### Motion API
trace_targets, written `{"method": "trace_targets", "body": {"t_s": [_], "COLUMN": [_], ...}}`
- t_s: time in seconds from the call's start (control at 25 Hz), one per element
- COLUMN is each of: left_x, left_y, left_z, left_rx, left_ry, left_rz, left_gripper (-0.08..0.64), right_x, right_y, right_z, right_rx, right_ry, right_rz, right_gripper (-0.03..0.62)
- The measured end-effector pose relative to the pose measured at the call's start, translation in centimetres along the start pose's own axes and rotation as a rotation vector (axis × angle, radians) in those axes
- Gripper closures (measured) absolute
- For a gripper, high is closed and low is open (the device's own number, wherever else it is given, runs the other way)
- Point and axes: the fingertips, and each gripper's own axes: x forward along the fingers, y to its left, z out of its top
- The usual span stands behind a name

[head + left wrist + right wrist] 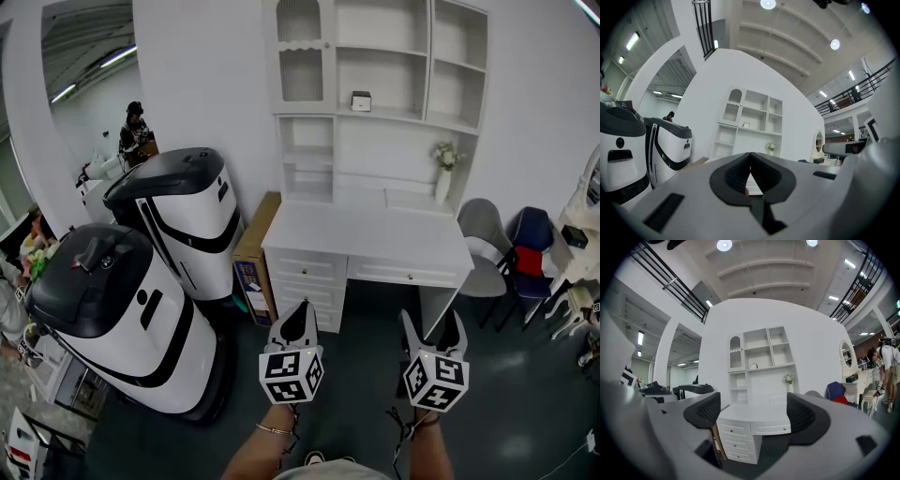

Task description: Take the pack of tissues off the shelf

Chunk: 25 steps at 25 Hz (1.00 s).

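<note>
the pack of tissues point(361, 100) sits upright on the middle board of the white shelf unit point(403, 117), left of centre in its wide compartment, well apart from both tongs; it also shows small and far off in the right gripper view point(753, 366)

the left gripper point(301, 309) is held level, pointing at the white desk point(366, 234) under the shelves; its own view shows the jaws clenched tip to tip with nothing caught between them point(750, 154)

the right gripper point(432, 323) hangs just beside it, also level; its jaws stand released and wide apart point(752, 411), framing only the desk drawers in the distance, gripping nothing

a vase of flowers point(444, 173) stands at the right end of the desk's raised back ledge. a cardboard box point(253, 248) leans against the desk's left side, beside two white and black machines point(112, 309). a grey chair point(483, 234) and a blue chair point(530, 239) stand to the desk's right
</note>
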Motion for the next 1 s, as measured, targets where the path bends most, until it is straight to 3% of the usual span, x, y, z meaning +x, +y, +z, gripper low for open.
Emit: {"method": "trace_targets", "body": {"t_s": [0.6,1.0], "left_x": [-0.2,4.3], "left_y": [2.6,4.1], "left_z": [-1.0,-1.5], "left_rx": [-0.015,0.006], "left_ry": [0.028,0.048], "left_rz": [-0.007,0.007], "left_gripper": [0.543,0.543], "right_x": [-0.4,5.0], "right_y": [0.5,-0.3], "right_z": [-1.7,-2.0], "right_rx": [0.005,0.029], "right_ry": [0.029,0.034], "right_rz": [-0.058,-0.054], "right_gripper": [0.150,0.155]}}
